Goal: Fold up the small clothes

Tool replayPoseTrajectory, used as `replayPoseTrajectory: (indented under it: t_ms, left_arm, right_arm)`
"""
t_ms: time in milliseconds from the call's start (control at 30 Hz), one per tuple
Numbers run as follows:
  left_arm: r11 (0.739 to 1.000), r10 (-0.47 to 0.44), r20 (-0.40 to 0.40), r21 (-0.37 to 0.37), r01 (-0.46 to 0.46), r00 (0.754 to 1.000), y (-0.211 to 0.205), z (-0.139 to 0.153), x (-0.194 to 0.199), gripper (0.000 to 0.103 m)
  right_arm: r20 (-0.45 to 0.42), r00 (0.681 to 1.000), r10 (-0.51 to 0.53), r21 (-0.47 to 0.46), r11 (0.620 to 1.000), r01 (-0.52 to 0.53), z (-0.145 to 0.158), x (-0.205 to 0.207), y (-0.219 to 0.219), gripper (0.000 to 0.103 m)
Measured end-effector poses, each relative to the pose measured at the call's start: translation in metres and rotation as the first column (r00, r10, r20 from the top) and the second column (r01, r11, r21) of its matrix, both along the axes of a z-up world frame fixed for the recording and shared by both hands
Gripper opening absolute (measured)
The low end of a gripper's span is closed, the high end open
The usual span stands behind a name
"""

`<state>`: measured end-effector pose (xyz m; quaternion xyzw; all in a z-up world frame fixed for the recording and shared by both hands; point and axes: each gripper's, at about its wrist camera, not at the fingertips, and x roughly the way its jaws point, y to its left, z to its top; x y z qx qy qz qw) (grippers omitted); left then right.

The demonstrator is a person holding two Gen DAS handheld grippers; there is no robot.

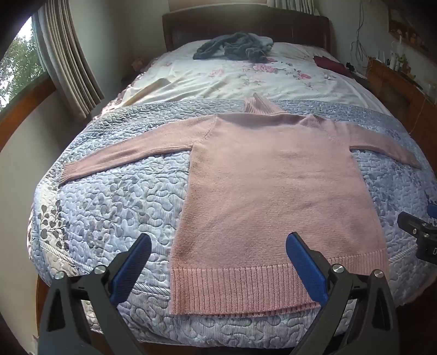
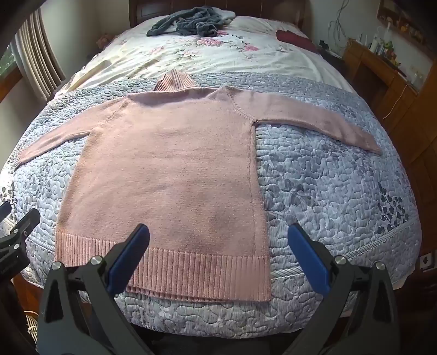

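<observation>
A pink knitted sweater point(image 1: 273, 174) point(image 2: 169, 163) lies flat on the quilted bed cover, both sleeves spread out sideways, ribbed collar at the far end and ribbed hem toward me. My left gripper point(image 1: 220, 243) hovers open above the hem's left part, nothing between its blue pads. In the right wrist view my right gripper point(image 2: 218, 232) is open too, above the hem's right corner and holding nothing. Each gripper's black body shows at the edge of the other's view point(image 1: 420, 234) point(image 2: 13, 240).
The sweater lies on a blue-grey quilt point(image 1: 109, 207) point(image 2: 327, 191) over a floral sheet point(image 1: 232, 76). A heap of dark grey clothes point(image 1: 235, 47) point(image 2: 188, 23) lies near the headboard, and a dark red item point(image 2: 296, 38) at the far right. Wooden furniture point(image 2: 382, 82) stands right; curtains point(image 1: 68, 60) hang left.
</observation>
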<state>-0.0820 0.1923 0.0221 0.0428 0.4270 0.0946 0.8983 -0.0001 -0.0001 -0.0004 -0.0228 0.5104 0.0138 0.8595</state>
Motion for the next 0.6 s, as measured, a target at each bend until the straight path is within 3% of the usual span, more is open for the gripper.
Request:
replayPoseTrajectory:
  t_ms: [600]
  left_arm:
    - [1.000, 0.002, -0.002, 0.001, -0.002, 1.000, 0.0000, -0.0003, 0.0022, 0.099]
  right_arm:
    - [0.000, 1.000, -0.009, -0.004, 1.000, 0.009, -0.0071, 0.0017, -0.0036, 0.100]
